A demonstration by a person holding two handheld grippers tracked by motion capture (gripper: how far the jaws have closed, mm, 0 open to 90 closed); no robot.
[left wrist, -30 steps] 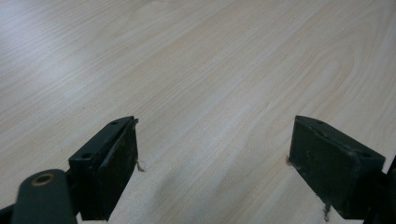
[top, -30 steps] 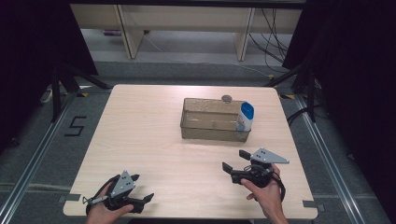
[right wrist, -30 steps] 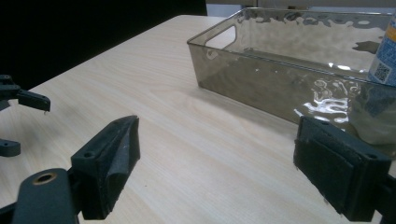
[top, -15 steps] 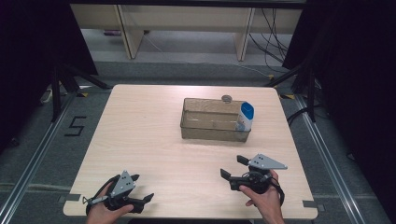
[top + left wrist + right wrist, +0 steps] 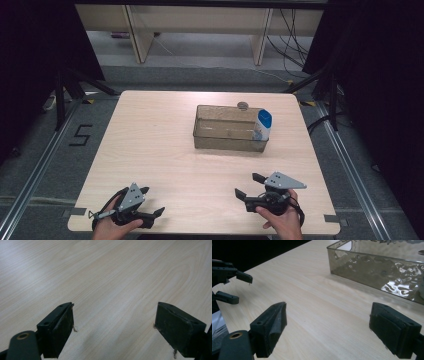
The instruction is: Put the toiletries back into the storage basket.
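Sitting right of centre in the high view, the clear smoky plastic bin has a white-and-blue bottle standing at its right end and a small round grey object just behind its far rim; whether the bottle stands inside the bin or just against it cannot be told. These are the things nearest the grippers, and both are well apart from them.

The bin looks light, stiff and thin-walled, with a glossy rippled skin that seems likely to be slippery; its upper rim, or the cut-out handle at its end, looks the surest place for a pinch. The bottle looks light and rigid too, best taken across its body below the blue top.

The right gripper, at the lower right of the high view, has its jaws spread wide and holds nothing; in the right gripper view the bin fills the upper right. The left gripper, at the lower left, likewise stands apart and unladen over bare wood.

The table is pale wood-grain laminate, smooth and flat. Around it are a grey floor, dark curtains, shelving at the top of the frame and a taped "5" at the left.
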